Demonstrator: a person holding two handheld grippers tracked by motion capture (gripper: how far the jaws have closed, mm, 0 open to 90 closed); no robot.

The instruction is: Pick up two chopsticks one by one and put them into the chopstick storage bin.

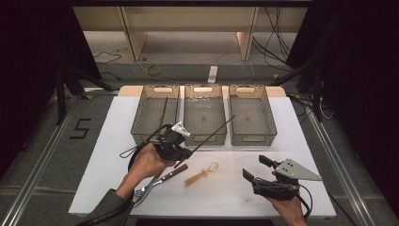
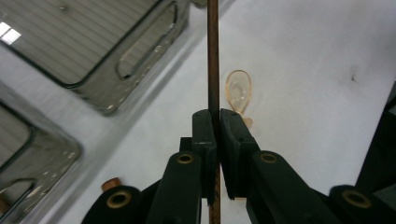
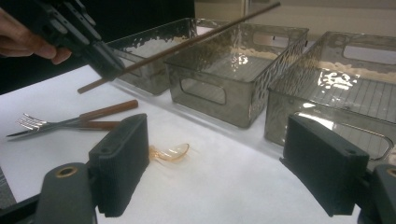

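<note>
Chopstick (image 1: 207,136) pinched tight in left gripper (image 1: 175,145), long end aimed over middle bin (image 1: 205,136); right gripper (image 1: 261,172) wide apart, holding nothing.

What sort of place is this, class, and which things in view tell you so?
Probably a lab or recording studio set up for sorting cutlery: a white table between black curtains, loose cables on the floor, and three clear bins in a row.

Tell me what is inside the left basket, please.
In the left basket one dark chopstick leans along its right side. Its lower end is covered by the left gripper, which holds another chopstick.
</note>
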